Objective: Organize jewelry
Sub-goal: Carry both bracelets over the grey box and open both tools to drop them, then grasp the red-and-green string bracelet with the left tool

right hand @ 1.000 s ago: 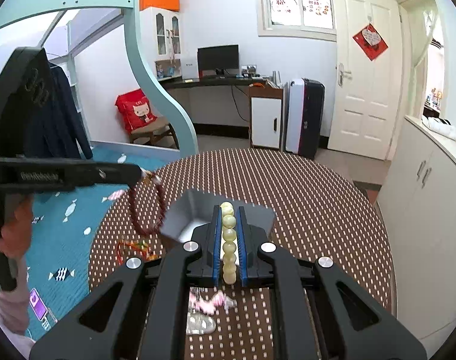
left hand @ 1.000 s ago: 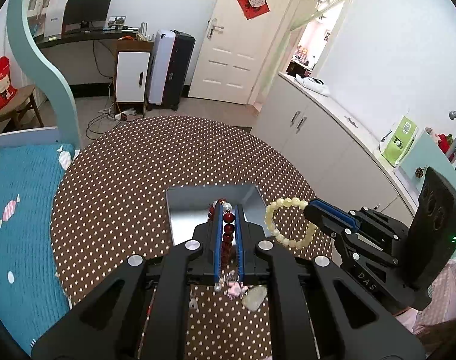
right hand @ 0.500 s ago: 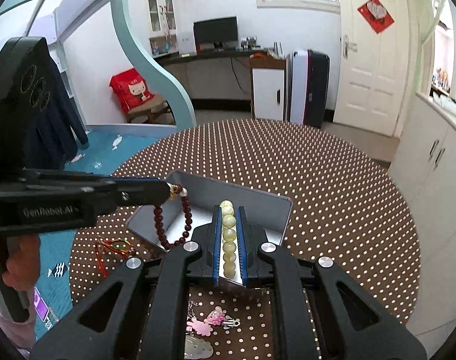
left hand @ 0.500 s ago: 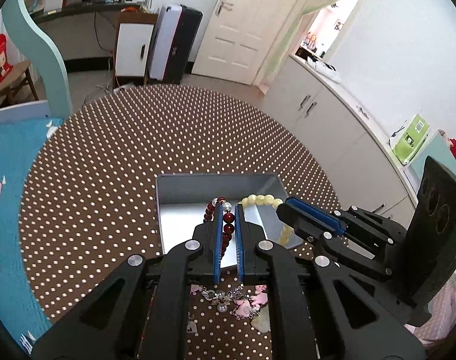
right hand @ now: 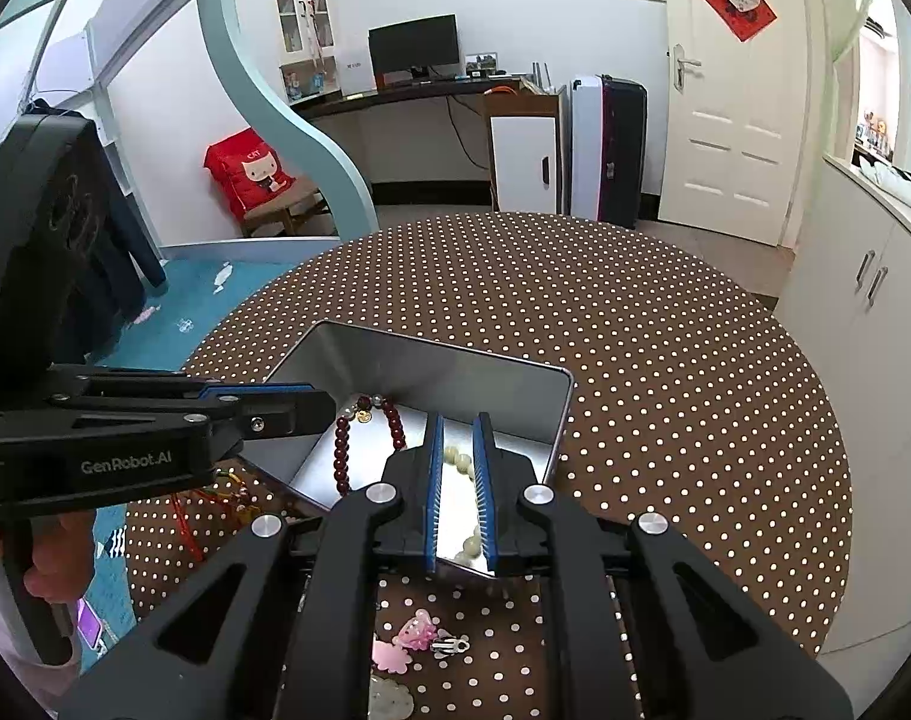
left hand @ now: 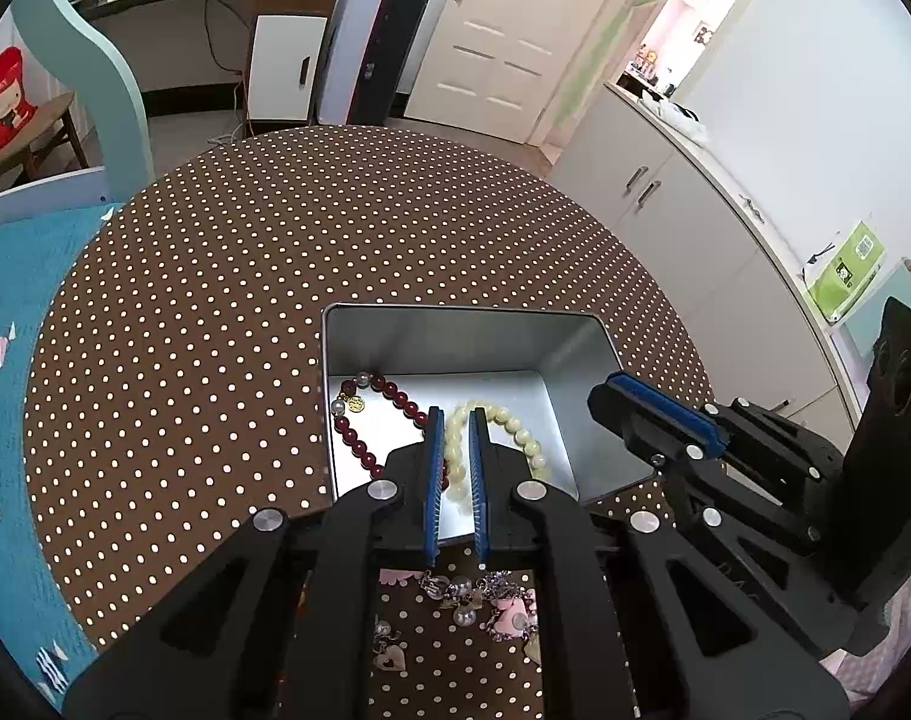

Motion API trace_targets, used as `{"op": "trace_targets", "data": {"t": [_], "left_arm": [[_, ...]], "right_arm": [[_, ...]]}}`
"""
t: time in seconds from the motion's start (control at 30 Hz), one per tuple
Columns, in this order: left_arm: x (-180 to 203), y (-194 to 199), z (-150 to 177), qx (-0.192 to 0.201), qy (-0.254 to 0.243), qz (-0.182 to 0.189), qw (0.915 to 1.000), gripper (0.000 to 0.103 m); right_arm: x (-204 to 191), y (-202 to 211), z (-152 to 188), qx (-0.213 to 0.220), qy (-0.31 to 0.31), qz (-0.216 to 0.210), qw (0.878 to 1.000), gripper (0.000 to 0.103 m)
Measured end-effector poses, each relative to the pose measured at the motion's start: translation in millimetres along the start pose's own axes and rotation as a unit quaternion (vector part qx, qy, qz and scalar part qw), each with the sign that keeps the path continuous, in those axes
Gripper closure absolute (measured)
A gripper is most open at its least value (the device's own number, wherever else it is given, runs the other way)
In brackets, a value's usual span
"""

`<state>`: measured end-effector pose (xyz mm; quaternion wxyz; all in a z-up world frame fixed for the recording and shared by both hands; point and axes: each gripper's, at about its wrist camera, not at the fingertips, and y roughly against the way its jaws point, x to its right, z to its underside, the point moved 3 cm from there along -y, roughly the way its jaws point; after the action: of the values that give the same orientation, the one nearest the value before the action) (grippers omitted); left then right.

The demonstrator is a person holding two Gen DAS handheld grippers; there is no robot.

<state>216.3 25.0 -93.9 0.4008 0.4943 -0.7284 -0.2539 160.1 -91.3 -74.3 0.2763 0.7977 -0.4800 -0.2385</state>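
On dotted table (left hand: 215, 300), found silver tin (left hand: 455, 342) mid-frame, red bracelet (left hand: 395, 396) and pale bracelet (left hand: 518, 429) lying inside. Held left gripper (left hand: 454, 420) and right gripper (right hand: 455, 423) above it, jaws nearly pressed together; grip on beads unclear.

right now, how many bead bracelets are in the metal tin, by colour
dark red bead bracelet: 1
cream bead bracelet: 1
total in the metal tin: 2
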Motion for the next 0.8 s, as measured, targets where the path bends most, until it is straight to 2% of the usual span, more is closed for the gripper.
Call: {"op": "trace_targets", "data": {"t": [0.37, 0.43, 0.47, 0.53, 0.57, 0.6, 0.63, 0.67, 0.73, 0.8], "left_arm": [[7, 6, 9, -0.001, -0.008, -0.010, 0.9999, 0.094], [7, 8, 12, 0.001, -0.009, -0.011, 0.9999, 0.086], [8, 9, 12, 0.003, -0.009, -0.014, 0.9999, 0.082], [8, 15, 17, 0.009, -0.012, -0.018, 0.9997, 0.072], [9, 18, 19, 0.013, -0.015, -0.020, 0.9996, 0.069], [9, 22, 19, 0.017, -0.017, -0.023, 0.9995, 0.061], [9, 27, 20, 0.022, -0.020, -0.027, 0.9992, 0.055], [8, 33, 23, 0.030, -0.024, -0.036, 0.9986, 0.053], [7, 43, 27, 0.041, -0.029, -0.047, 0.9976, 0.037], [2, 56, 33, 0.056, -0.033, -0.058, 0.9962, 0.028]], "right_arm": [[2, 9, 3, 0.004, -0.002, 0.001, 1.000, 0.091], [1, 11, 3, 0.006, -0.002, 0.000, 1.000, 0.090], [0, 13, 4, 0.008, -0.001, 0.000, 1.000, 0.085], [-1, 18, 4, 0.014, 0.001, 0.003, 1.000, 0.069], [-3, 22, 5, 0.020, 0.003, 0.003, 1.000, 0.057], [-4, 24, 5, 0.024, 0.005, 0.005, 1.000, 0.051], [-5, 26, 5, 0.027, 0.008, 0.005, 1.000, 0.049], [-6, 31, 6, 0.031, 0.010, 0.007, 0.999, 0.044], [-6, 36, 6, 0.038, 0.007, 0.009, 0.999, 0.033], [-6, 42, 8, 0.043, 0.005, 0.012, 0.999, 0.020]]}}
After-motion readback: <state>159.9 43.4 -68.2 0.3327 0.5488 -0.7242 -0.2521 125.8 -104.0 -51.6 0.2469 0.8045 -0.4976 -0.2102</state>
